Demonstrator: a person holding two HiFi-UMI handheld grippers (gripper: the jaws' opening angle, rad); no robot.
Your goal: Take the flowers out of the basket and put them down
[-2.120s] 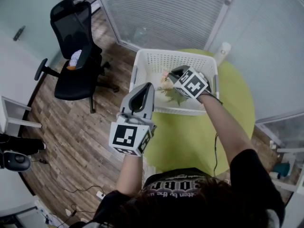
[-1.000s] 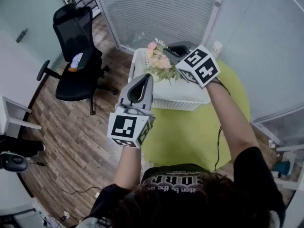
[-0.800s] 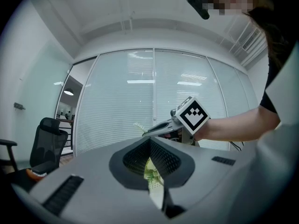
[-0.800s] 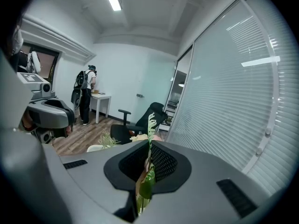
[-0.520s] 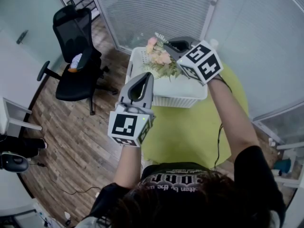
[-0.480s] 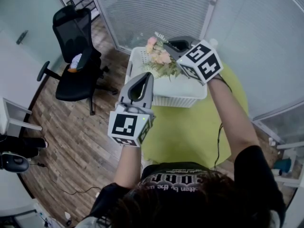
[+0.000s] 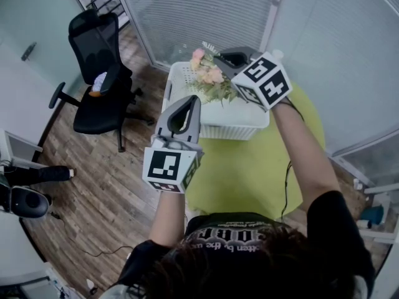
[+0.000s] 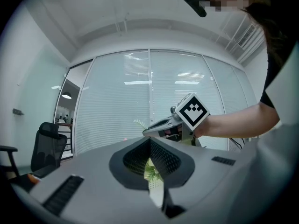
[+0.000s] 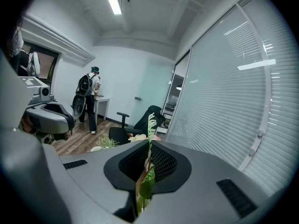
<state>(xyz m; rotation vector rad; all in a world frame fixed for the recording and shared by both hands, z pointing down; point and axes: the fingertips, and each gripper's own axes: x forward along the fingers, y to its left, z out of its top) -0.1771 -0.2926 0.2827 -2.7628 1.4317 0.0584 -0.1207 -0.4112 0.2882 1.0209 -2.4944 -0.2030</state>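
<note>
Green round table [image 7: 249, 167] shows open room on your side of the basket [image 7: 218, 128]; that looks the best spot for the flowers [image 7: 209, 75]. Your right gripper [image 7: 221, 61] is clenched on their stems, with the blooms raised above the basket. Carry them clear over the near rim, lower gently, then release. Your left gripper [image 7: 188, 101], jaws together and empty, hovers near that rim: steer around it, and stop short of the table edge.

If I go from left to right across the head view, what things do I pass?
black chair → left tongs → flowers → right tongs
</note>
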